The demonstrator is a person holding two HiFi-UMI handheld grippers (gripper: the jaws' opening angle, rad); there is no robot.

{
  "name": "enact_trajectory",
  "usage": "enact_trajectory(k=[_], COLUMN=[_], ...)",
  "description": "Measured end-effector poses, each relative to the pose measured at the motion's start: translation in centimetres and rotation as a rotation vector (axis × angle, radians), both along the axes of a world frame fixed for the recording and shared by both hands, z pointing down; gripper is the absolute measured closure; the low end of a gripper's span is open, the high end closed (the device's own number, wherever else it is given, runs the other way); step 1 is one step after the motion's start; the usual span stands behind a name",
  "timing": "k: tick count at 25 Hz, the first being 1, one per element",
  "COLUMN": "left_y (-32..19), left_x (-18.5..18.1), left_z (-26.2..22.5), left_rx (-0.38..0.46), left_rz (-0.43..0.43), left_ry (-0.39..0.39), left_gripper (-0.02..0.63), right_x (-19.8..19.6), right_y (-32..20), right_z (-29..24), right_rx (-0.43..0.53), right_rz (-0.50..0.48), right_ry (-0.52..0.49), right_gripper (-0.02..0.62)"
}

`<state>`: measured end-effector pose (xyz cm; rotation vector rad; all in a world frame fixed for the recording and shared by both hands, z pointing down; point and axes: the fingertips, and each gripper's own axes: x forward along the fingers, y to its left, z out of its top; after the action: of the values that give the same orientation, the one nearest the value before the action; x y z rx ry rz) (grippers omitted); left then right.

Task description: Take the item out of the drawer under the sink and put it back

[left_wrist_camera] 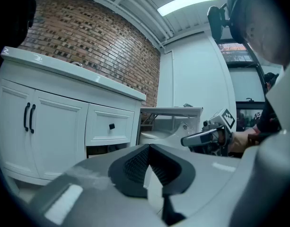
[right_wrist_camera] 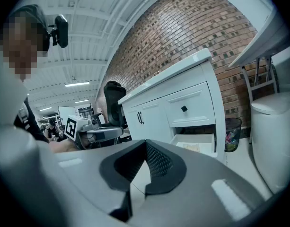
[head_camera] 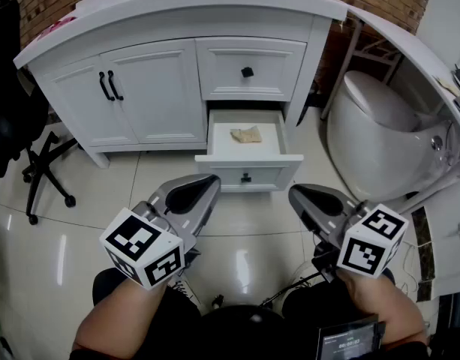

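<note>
The lower drawer (head_camera: 248, 168) of the white vanity stands pulled out, and a crumpled tan item (head_camera: 246, 134) lies inside it. My left gripper (head_camera: 208, 183) hovers just in front of the drawer's left corner, jaws shut and empty. My right gripper (head_camera: 296, 194) hangs off the drawer's right corner, also shut on nothing. In the right gripper view the open drawer (right_wrist_camera: 207, 147) and the tan item (right_wrist_camera: 192, 147) show past my shut jaws, with the left gripper (right_wrist_camera: 114, 132) at the left. The left gripper view shows the right gripper (left_wrist_camera: 185, 140) at the right.
Above the open drawer is a shut upper drawer (head_camera: 249, 69); the cabinet doors (head_camera: 139, 92) stand to its left. A white toilet (head_camera: 380, 126) is close on the right, a black office chair (head_camera: 19, 126) on the left. A waste bin (right_wrist_camera: 232, 134) stands beside the vanity.
</note>
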<state>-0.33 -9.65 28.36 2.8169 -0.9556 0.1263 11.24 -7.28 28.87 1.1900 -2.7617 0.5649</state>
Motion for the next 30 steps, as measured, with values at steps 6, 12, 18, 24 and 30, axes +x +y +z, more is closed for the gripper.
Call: enact_trajectory(k=[6, 12, 18, 24, 30], left_y=[-1.0, -3.0, -5.7, -7.6, -8.7], left_x=[-0.2, -0.4, -0.5, 0.1, 0.3], left_z=[1.0, 1.4, 2.5, 3.4, 3.8], left_rx=[0.006, -0.001, -0.013, -0.013, -0.022], left_rz=[-0.007, -0.024, -0.035, -0.023, -0.003], left_ry=[-0.038, -0.031, -0.041, -0.055, -0.051], left_gripper=[0.601, 0.601, 0.601, 0.601, 0.601], right_x=[0.0, -0.4, -0.3, 0.8, 0.9], right_y=[-1.0, -2.8, -5.3, -7.7, -9.0], right_z=[0.3, 0.6, 1.6, 2.9, 3.8], right_rx=[-0.009, -0.011, -0.008, -0.022, -0.052], right_rz=[0.002, -0.001, 0.006, 0.024, 0.01], right_ry=[-0.01, -0.011, 0.005, 0.025, 0.029], right_gripper=[0.588, 0.588, 0.588, 0.588, 0.588])
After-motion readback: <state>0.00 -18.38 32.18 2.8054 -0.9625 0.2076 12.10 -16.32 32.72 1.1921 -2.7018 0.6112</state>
